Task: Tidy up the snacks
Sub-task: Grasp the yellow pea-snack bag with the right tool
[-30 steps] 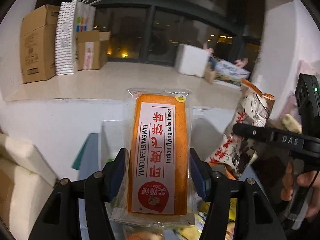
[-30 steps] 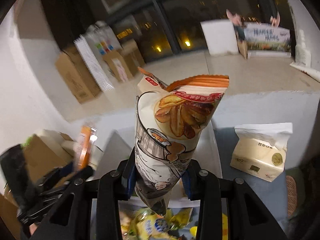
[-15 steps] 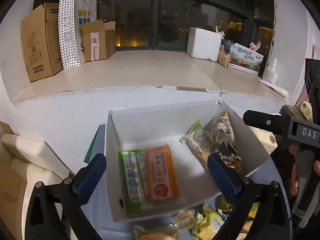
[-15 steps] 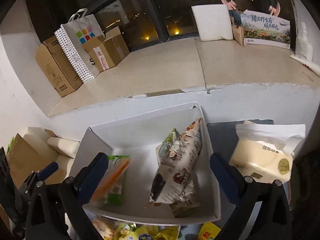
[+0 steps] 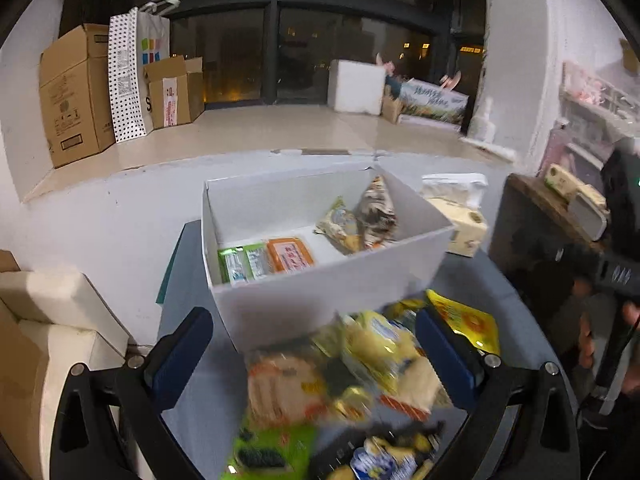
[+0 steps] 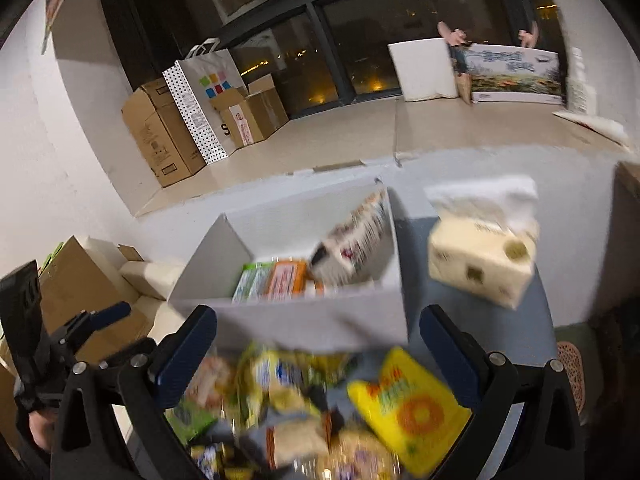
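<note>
1. Since a second ago both packets have left the grippers and now lie in the white box (image 5: 332, 280): the orange cake packet (image 5: 290, 255) sits on its floor, and the tall chip bag (image 5: 378, 212) leans in its far right corner.
2. Both jaws have just been opening, and nothing is between them now.
3. Inside the white box, a green packet (image 5: 240, 264) lies just left of the orange cake packet, touching it, while a smaller yellow-green bag (image 5: 340, 226) rests against the chip bag.
4. Writing on the orange cake packet is too small to read here; the blur hides every label in the near heap.
5. Loose snacks (image 5: 360, 380) are heaped on the table just near of the box — a yellow bag (image 6: 408, 412) with an orange circle lies at the heap's right side.
6. A tissue pack (image 6: 480, 264) stands just right of the box, outside it.
7. Left gripper (image 5: 316, 356) hangs over the heap, fingers spread as wide as they go, touching nothing that can be made out.
8. Right gripper (image 6: 320, 352) is likewise fully spread above the heap — empty, with the yellow bag below its right finger.
</note>
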`<act>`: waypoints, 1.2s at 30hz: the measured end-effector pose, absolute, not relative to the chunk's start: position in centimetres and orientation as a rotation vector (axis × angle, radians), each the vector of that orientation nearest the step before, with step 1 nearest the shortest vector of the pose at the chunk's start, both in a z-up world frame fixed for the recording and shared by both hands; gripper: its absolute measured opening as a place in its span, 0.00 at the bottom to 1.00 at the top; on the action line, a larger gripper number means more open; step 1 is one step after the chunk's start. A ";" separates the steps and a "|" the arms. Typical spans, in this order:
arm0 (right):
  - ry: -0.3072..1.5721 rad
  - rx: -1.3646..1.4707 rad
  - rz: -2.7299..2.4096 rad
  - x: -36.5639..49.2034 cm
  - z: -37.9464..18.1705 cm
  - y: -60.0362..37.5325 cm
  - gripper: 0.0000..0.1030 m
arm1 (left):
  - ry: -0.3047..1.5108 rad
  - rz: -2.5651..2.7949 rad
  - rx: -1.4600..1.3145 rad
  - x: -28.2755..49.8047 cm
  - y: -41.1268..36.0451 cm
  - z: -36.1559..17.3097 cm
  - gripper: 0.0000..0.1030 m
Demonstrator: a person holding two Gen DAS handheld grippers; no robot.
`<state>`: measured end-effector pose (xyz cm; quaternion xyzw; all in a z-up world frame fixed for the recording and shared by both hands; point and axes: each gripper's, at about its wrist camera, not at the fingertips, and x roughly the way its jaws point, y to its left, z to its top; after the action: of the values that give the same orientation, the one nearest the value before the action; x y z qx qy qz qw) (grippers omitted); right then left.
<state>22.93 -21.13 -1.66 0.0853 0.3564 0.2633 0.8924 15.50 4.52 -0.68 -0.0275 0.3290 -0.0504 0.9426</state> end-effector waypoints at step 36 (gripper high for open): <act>1.026 -0.187 0.367 27.8 -15.9 -19.5 0.98 | 0.772 -0.189 -0.109 8.5 2.3 -6.8 1.00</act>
<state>27.82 -19.50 -15.89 -0.0888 0.4874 0.1744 0.8510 8.48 2.35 -6.79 -0.0531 0.3758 -0.0921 0.9206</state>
